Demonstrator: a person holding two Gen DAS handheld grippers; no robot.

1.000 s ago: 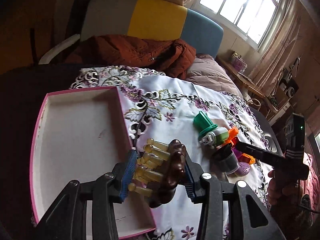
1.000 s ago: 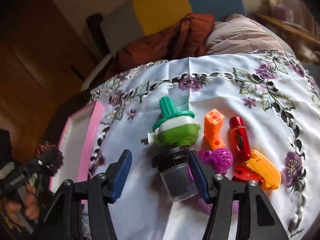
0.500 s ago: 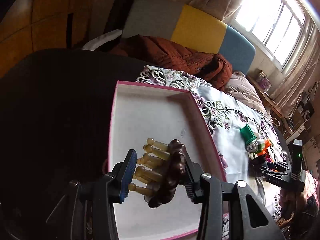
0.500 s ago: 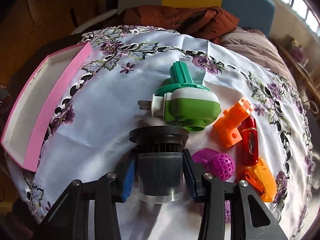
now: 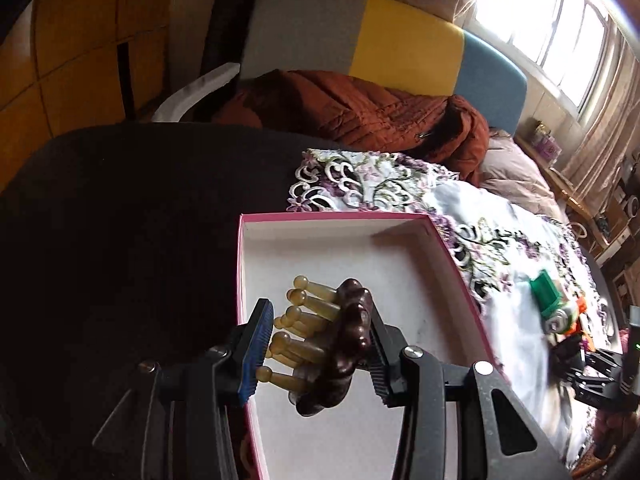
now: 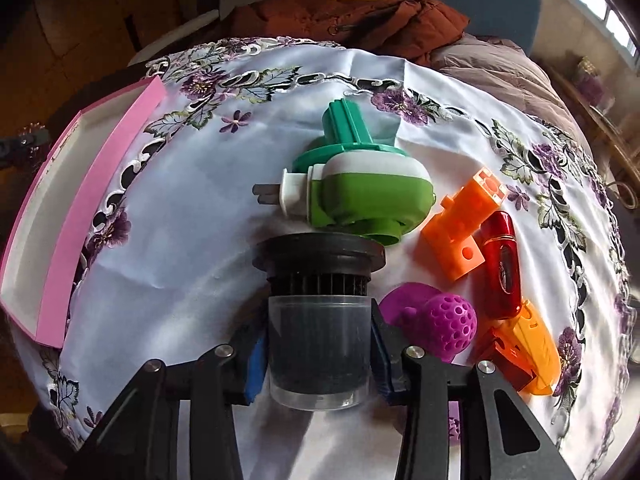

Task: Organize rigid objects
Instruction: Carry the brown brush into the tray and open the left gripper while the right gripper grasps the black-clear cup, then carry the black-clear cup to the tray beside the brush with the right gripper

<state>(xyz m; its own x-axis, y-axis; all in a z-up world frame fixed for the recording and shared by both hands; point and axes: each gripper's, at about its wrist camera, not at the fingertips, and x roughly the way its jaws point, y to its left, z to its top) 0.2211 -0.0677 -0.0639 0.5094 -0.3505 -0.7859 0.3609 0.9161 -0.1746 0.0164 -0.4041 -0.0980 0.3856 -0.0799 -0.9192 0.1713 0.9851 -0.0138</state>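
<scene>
My left gripper [image 5: 318, 350] is shut on a dark brown massager with amber prongs [image 5: 340, 340] and holds it above the near part of the pink-rimmed white box [image 5: 360, 252]. My right gripper [image 6: 318, 354] is shut on a dark filter in a clear cup [image 6: 318, 320], over the white flowered cloth. Just beyond it lie a green and white plug-in device [image 6: 360, 188], an orange block [image 6: 460, 220], a red bottle [image 6: 502, 264], a purple perforated ball [image 6: 446, 322] and an orange clip [image 6: 528, 352]. The pink box [image 6: 60, 216] shows at the left of the right wrist view.
The embroidered cloth [image 6: 192, 216] covers a dark round table [image 5: 120, 208]. Behind it are a rust-coloured jacket [image 5: 360, 116] on a grey, yellow and blue sofa [image 5: 400, 56]. A window [image 5: 560, 20] is at the upper right. The right gripper [image 5: 596, 376] shows at the far right of the left wrist view.
My left gripper carried the massager from the cloth's edge to over the box. My right gripper closed on the filter cup, which sat between its open jaws a second ago.
</scene>
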